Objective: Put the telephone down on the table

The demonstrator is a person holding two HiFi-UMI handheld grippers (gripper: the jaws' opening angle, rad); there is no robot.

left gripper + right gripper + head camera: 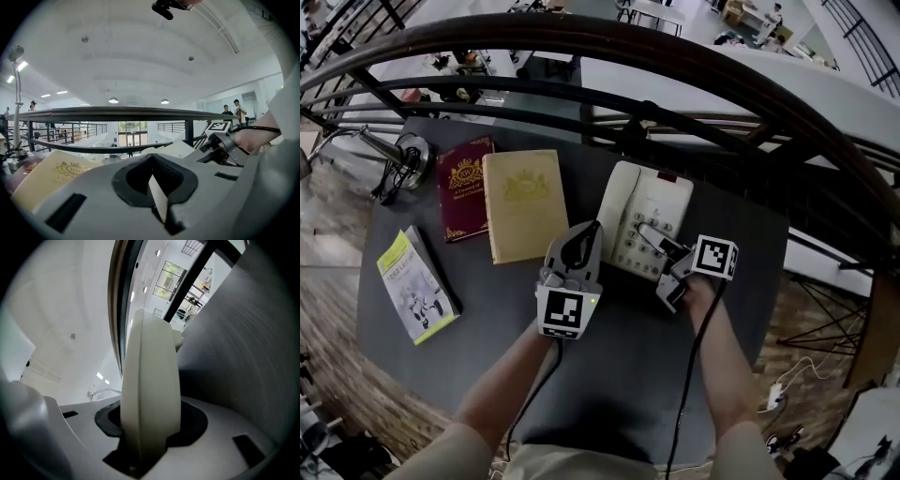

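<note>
Fingers (220, 427) of right gripper (668, 272) clenched on near edge of telephone (642, 211), which lies keypad-up on bench (628, 375), beside tan book (525, 202). Left gripper (581, 239) pinched together, empty.

The telephone (649, 211) is smooth cream plastic with a faint sheen. The counter (619, 375) is dark and matt. The maroon book (465, 187) and tan book (525, 204) carry gold stamping on matt covers. The railing (581, 37) looks like dark metal.

A maroon book (465, 187) and a tan book (524, 203) lie side by side, a yellow-green booklet (414, 284) apart to their left; a metal lamp base (405, 156) stands near the curved dark railing (675, 45).
</note>
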